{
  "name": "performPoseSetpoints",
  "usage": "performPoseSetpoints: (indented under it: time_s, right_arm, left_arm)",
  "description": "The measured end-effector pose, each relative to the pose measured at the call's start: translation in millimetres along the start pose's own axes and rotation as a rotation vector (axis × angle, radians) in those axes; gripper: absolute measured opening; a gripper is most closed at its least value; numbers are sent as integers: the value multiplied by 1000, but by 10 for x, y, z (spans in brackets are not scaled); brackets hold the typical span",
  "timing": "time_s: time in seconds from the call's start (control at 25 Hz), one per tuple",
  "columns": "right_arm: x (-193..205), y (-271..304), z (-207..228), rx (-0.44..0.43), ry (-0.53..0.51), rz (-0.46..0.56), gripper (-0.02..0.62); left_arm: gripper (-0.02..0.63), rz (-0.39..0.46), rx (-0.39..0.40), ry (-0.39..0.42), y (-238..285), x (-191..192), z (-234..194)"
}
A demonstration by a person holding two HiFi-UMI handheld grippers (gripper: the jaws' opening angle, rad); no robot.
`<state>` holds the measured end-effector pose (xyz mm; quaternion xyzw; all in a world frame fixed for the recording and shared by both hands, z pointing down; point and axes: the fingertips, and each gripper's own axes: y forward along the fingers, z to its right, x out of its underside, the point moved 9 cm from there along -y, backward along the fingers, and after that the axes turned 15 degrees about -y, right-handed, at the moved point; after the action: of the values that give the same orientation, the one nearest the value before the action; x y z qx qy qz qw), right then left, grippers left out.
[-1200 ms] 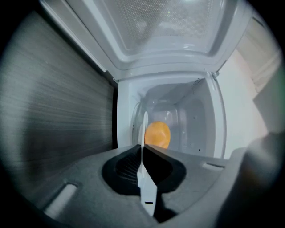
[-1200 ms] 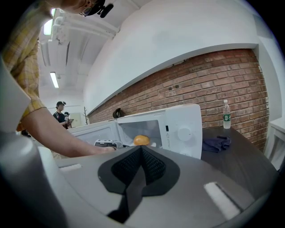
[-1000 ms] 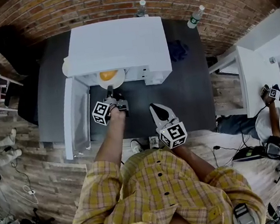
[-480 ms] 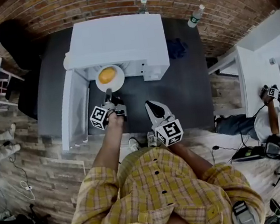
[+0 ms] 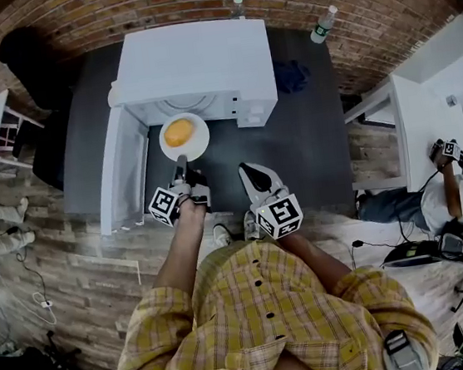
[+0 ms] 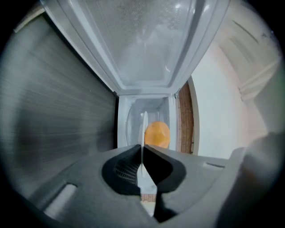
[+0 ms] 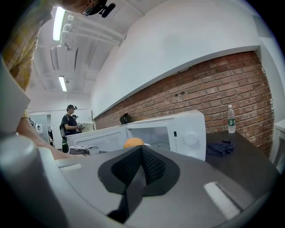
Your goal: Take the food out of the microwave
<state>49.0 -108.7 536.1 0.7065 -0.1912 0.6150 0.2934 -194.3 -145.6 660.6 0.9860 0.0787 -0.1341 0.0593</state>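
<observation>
A white plate (image 5: 196,143) bearing a round orange food (image 5: 179,132) hangs just outside the open white microwave (image 5: 194,69), over the dark table (image 5: 303,154). My left gripper (image 5: 181,162) is shut on the plate's near rim. In the left gripper view the plate (image 6: 144,129) shows edge-on between the closed jaws of the left gripper (image 6: 142,154), with the food (image 6: 156,134) beyond and the microwave cavity behind. My right gripper (image 5: 249,173) hovers beside it to the right, shut and holding nothing. The right gripper (image 7: 140,150) looks toward the microwave (image 7: 183,130) and the food (image 7: 133,142).
The microwave door (image 5: 121,175) stands swung open on the left. A blue cloth (image 5: 292,80) and a water bottle (image 5: 324,26) sit right of the microwave; another bottle (image 5: 237,5) is behind it. A white table (image 5: 422,135) and a seated person (image 5: 460,194) are further right.
The left gripper has drawn back toward me, pulling the plate with the food out of the microwave cavity into the open. The right gripper has shifted only slightly.
</observation>
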Motion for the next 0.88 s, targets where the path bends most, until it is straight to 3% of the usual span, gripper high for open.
performPoseSetpoints:
  time_s: [0.28,0.48,0.88]
  right_arm:
    - [-31,-91,-43,2,4,25,0]
    - [-37,-156,-32,14,2,36,-2]
    - [-44,-273,-63,16,1,49,-2]
  left_arm:
    - [15,-34,63,-32,-239,257,163]
    - [15,-38,25,-31,-409,344,88]
    - [15,-69,91,-49,-690,545,213]
